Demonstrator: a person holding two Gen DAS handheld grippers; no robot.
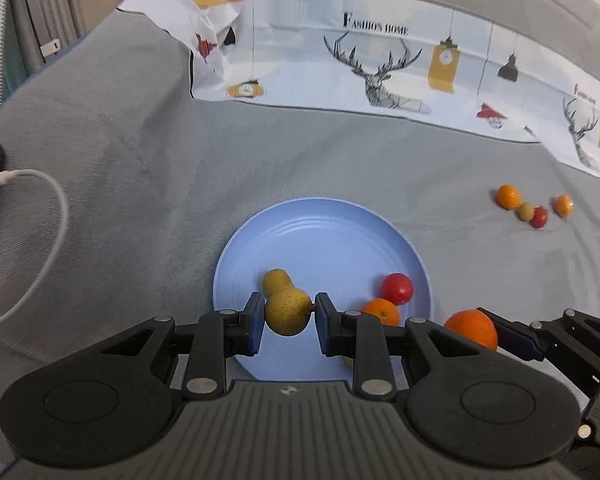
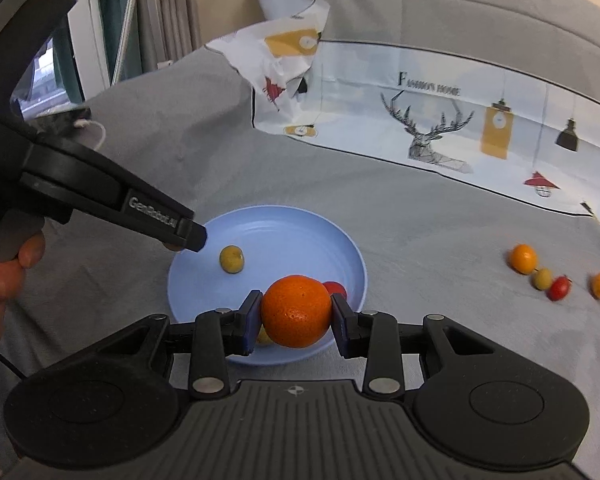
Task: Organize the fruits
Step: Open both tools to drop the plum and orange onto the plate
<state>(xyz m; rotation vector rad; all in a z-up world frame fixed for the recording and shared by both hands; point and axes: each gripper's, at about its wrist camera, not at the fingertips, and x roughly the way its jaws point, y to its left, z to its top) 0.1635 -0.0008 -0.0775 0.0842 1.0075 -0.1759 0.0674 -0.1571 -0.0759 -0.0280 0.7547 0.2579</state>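
Note:
My left gripper (image 1: pixel 288 314) is shut on a yellow-green fruit (image 1: pixel 287 313), held just above the near part of a blue plate (image 1: pixel 319 232). On the plate lie another yellow-green fruit (image 1: pixel 276 279), a red tomato (image 1: pixel 397 288) and a small orange (image 1: pixel 381 312). In the right wrist view my right gripper (image 2: pixel 296 312) is shut on a larger orange (image 2: pixel 296 310) over the plate's (image 2: pixel 268 224) near right rim. The same orange (image 1: pixel 471 327) shows at the plate's right edge in the left wrist view. The tomato (image 2: pixel 337 288) peeks out behind it.
Several loose small fruits (image 1: pixel 533 208) (image 2: pixel 555 276) lie in a row on the grey cloth to the right. A printed deer sheet (image 1: pixel 379 76) stands at the back. A white cable (image 1: pixel 48 216) and a black device lie far left. A hand (image 2: pixel 4 276) holds the left gripper (image 2: pixel 188 240).

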